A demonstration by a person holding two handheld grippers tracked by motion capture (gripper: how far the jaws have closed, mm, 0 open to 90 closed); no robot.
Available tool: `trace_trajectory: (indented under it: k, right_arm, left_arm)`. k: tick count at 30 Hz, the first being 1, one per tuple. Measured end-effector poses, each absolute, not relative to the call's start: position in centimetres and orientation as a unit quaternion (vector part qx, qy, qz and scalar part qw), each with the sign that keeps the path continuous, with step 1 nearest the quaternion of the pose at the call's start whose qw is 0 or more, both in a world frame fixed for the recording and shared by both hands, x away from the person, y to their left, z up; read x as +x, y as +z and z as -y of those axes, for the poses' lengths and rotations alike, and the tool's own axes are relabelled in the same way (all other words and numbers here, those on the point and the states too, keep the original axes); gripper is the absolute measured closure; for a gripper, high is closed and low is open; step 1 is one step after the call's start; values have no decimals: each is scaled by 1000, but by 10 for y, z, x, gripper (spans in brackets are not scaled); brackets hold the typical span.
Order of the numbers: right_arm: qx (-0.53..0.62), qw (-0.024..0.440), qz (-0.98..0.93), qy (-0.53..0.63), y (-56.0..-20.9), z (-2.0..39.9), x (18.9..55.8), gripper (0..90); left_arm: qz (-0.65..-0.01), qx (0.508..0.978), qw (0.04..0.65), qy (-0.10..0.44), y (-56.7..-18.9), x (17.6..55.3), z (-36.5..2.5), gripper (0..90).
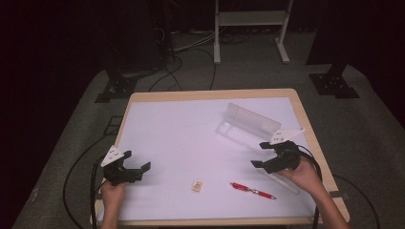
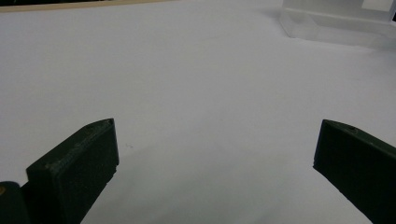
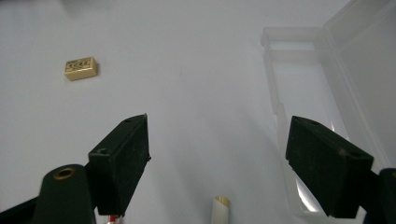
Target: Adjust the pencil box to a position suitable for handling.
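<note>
The red pen (image 1: 252, 190) lies flat in the lower right of the high view, its length running left to right with a slight downward slope, just below and to the left of the right gripper (image 1: 273, 155). A small tan eraser (image 1: 196, 185) sits near it toward lower centre; in the right gripper view that eraser (image 3: 81, 68) appears at upper left. A white stick-like thing (image 1: 285, 182) lies just under the right hand (image 1: 305, 175), and I cannot tell what it is; its end (image 3: 221, 210) pokes up at the bottom of the right gripper view. The clear plastic case (image 1: 248, 125) stands open at centre right, lid tilted back, its tray (image 3: 299, 121) running along the right side of the right gripper view.

The right gripper hovers over the tabletop (image 1: 167, 129) with its jaws spread wide and nothing between them. The left gripper (image 1: 128, 169), at lower left, also has its jaws wide apart over bare white surface, well apart from everything.

The likely step is picking up the pen for the case. To do it well, the right gripper should swing back toward the pen, set its jaws across the barrel near the middle, and come down low before closing, as a thin pen can roll away.
</note>
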State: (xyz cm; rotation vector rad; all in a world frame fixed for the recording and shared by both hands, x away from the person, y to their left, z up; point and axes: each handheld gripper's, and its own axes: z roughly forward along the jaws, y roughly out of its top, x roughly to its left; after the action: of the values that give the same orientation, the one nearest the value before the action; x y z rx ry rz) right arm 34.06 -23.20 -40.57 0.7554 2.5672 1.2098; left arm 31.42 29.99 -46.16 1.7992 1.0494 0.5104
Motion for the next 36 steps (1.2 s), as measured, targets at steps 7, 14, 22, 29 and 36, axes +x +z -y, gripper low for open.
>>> trace_trajectory:
  k: [7, 14, 22, 29, 36]
  right_arm:
    - [251, 98, -879, 394, -404, 218, 355, 215]
    - [248, 100, -888, 375, -401, 207, 369, 227]
    - [254, 94, -893, 360, -405, 201, 381, 247]
    - [258, 97, -897, 345, -409, 198, 391, 295]
    - [268, 99, -901, 326, -416, 194, 403, 352]
  left_arm:
    - [-430, 737, 478, 210, -462, 314, -300, 0]
    - [-431, 735, 480, 209, -462, 314, -300, 0]
    - [-431, 734, 482, 208, -462, 314, -300, 0]
    - [-429, 734, 483, 210, -462, 314, -301, 0]
    - [-429, 733, 485, 210, -462, 314, -301, 0]
